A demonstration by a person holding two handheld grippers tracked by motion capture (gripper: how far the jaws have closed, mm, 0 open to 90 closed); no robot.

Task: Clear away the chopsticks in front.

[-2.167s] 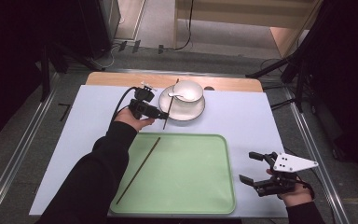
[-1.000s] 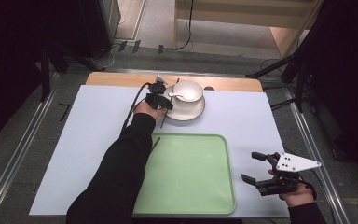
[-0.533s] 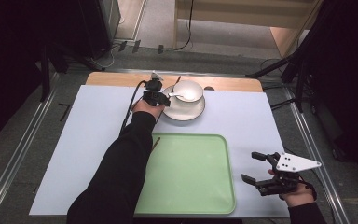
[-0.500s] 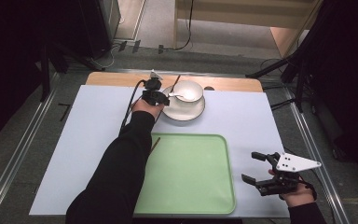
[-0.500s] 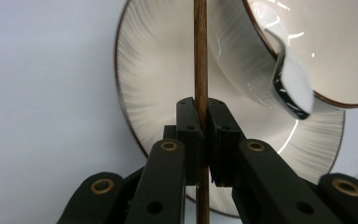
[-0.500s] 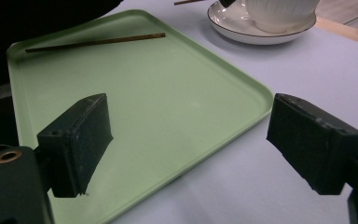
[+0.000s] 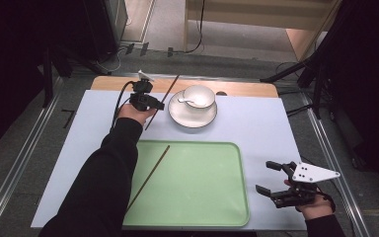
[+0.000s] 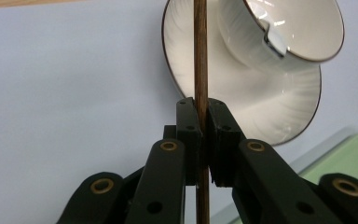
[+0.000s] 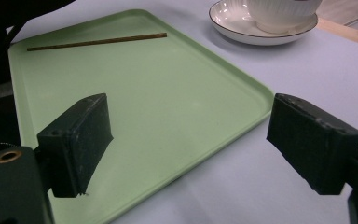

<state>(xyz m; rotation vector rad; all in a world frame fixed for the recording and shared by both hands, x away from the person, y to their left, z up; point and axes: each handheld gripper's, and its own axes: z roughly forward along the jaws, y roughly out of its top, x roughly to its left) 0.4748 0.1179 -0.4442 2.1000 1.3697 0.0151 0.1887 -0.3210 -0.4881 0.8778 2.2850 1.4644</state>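
Left gripper point(image 7: 150, 101): jaws clamped on a brown chopstick point(image 8: 200, 60), gripped partway along and held clear above the white mat, just left of the saucer point(image 7: 193, 116) carrying the cup point(image 7: 199, 96). Second chopstick point(image 7: 148, 176) lies on the green tray point(image 7: 202, 197), near its left edge. Right gripper point(image 7: 272, 180): jaws wide apart, nothing between them, beside the tray's right edge

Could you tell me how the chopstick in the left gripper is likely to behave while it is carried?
The chopstick looks stiff: it runs straight through the left gripper. Being thin and pinched at one spot, it may pivot or slip. Set on the tray, it would probably roll little and lie flat like the other chopstick.
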